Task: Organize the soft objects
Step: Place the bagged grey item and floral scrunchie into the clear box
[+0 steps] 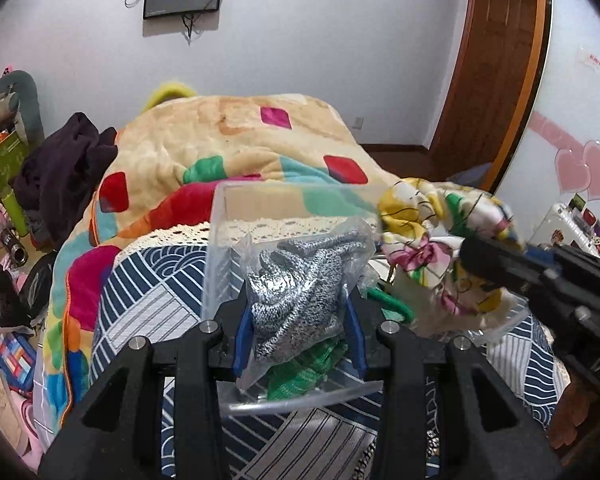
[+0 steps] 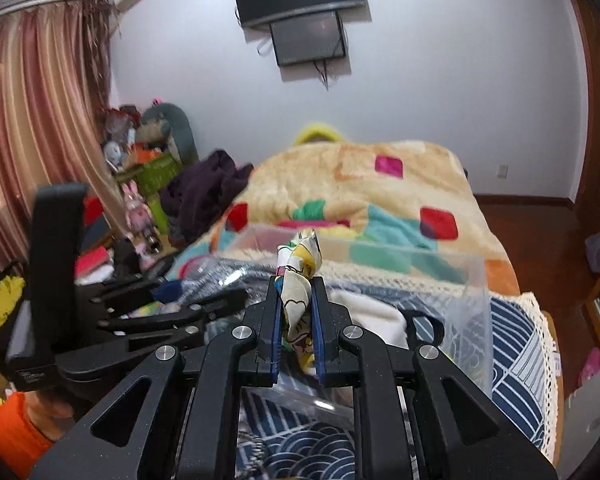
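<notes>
My left gripper [image 1: 298,312] is shut on a clear bag of grey-white knit gloves [image 1: 300,296] and holds it over a clear plastic bin [image 1: 216,248] on the bed. A green knit item [image 1: 304,372] lies in the bin beneath. My right gripper [image 2: 296,300] is shut on a floral silk cloth [image 2: 300,280] above the same bin [image 2: 476,296]; the cloth [image 1: 436,236] also shows at the right in the left wrist view, held by the black right gripper [image 1: 472,258]. The left gripper [image 2: 204,300] shows at the left in the right wrist view.
The bin stands on a navy-white patterned cover [image 1: 148,296] with a lace edge. A colourful plush blanket [image 1: 228,144] and a dark garment [image 1: 64,168] lie farther back. Toys and boxes [image 2: 148,160] crowd the left side. A wooden door [image 1: 496,80] is at the right.
</notes>
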Demonstrator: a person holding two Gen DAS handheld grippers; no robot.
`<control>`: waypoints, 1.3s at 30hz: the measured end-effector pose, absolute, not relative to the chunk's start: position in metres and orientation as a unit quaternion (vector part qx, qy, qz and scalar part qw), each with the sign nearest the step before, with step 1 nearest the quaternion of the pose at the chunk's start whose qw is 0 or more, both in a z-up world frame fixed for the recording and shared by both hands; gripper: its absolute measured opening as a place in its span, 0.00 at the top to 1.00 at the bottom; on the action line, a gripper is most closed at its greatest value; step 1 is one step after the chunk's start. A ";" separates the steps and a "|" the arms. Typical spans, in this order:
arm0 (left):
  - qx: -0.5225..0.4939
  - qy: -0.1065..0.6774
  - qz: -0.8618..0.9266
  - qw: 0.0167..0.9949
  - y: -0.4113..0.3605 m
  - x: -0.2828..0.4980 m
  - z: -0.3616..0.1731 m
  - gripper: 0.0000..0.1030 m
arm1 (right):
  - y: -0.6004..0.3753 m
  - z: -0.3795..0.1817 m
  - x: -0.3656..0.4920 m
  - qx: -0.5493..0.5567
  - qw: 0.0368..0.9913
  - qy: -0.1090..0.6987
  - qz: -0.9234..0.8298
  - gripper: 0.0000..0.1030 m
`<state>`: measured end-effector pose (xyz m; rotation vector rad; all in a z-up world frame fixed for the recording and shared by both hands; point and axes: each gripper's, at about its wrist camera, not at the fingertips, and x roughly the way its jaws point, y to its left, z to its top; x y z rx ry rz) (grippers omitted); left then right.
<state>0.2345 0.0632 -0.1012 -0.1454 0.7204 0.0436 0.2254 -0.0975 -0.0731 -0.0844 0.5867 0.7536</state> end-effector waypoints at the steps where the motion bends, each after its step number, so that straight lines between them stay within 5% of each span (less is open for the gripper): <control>1: -0.070 0.355 0.022 0.932 0.063 0.237 -0.104 0.62 | -0.098 -0.076 0.228 -0.045 0.887 0.287 0.359 0.89; 10: -0.043 0.364 0.027 0.930 0.054 0.247 -0.110 0.61 | -0.101 -0.096 0.239 -0.070 0.881 0.322 0.339 0.89; 17: -0.053 0.368 0.013 0.928 0.052 0.240 -0.106 0.51 | -0.103 -0.094 0.234 -0.088 0.881 0.324 0.334 0.87; 20: -0.055 0.359 0.012 0.932 0.052 0.232 -0.101 0.41 | -0.106 -0.093 0.230 -0.096 0.882 0.324 0.328 0.81; 29: -0.055 0.325 0.006 0.944 0.054 0.200 -0.078 0.32 | -0.118 -0.083 0.215 -0.114 0.896 0.298 0.309 0.60; 33: -0.057 0.309 0.004 0.949 0.055 0.185 -0.069 0.24 | -0.126 -0.075 0.207 -0.113 0.906 0.279 0.297 0.42; 39: -0.060 0.308 0.000 0.949 0.057 0.165 -0.067 0.14 | -0.144 -0.065 0.195 -0.089 0.915 0.262 0.293 0.34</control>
